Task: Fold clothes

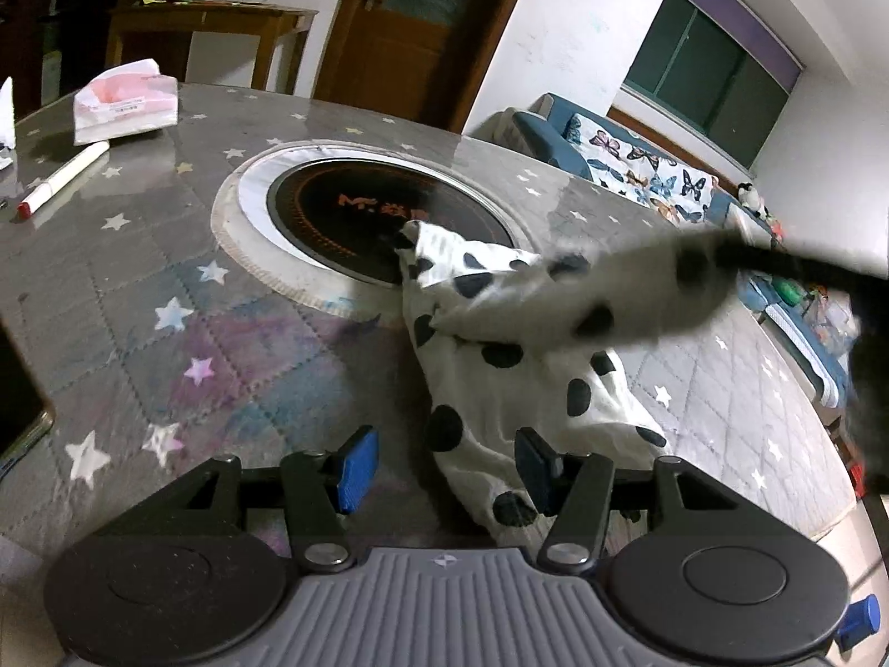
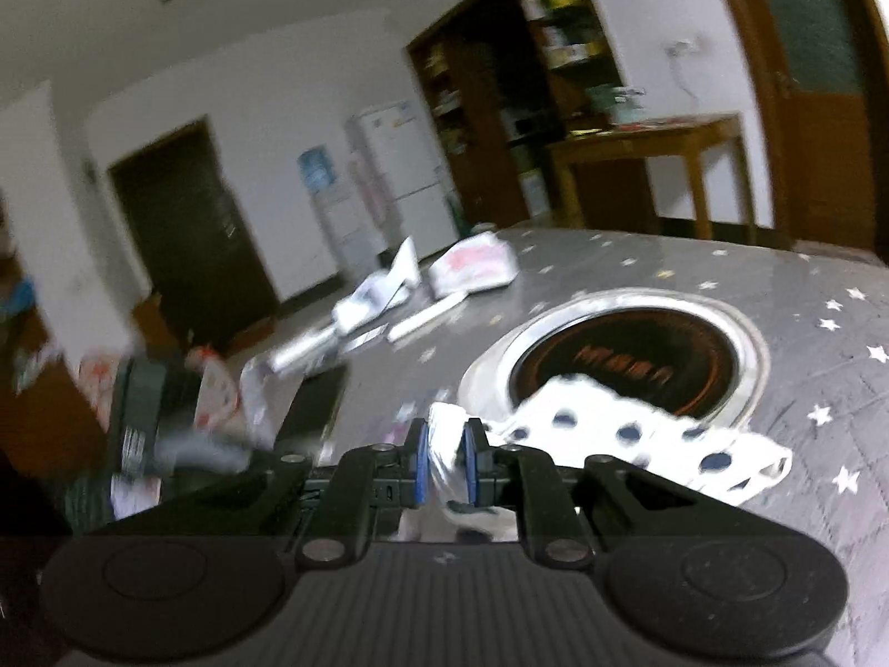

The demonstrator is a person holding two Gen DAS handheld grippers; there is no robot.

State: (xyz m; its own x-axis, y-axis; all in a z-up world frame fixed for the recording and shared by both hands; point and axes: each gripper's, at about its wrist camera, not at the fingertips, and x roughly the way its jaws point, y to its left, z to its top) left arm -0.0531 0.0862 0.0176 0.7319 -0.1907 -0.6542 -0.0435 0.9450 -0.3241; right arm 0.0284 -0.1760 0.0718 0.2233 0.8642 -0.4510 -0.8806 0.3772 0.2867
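Note:
A white garment with black dots (image 1: 500, 344) lies crumpled on the round grey star-patterned table (image 1: 139, 289), its far end over the black cooktop (image 1: 355, 217). One part of it is lifted and stretched, blurred, toward the upper right. My left gripper (image 1: 444, 469) is open just above the table, its right pad touching the cloth's near edge, nothing between the pads. In the right wrist view my right gripper (image 2: 444, 464) is shut on a bunched fold of the dotted garment (image 2: 611, 433), which trails right across the table beside the cooktop (image 2: 628, 367).
A tissue pack (image 1: 125, 103) and a white marker (image 1: 61, 178) lie at the table's far left, a dark phone (image 1: 16, 411) at its left edge. Papers (image 2: 378, 289) and another view of the phone (image 2: 311, 406) lie left of the cooktop. A sofa (image 1: 655, 172) stands beyond the table.

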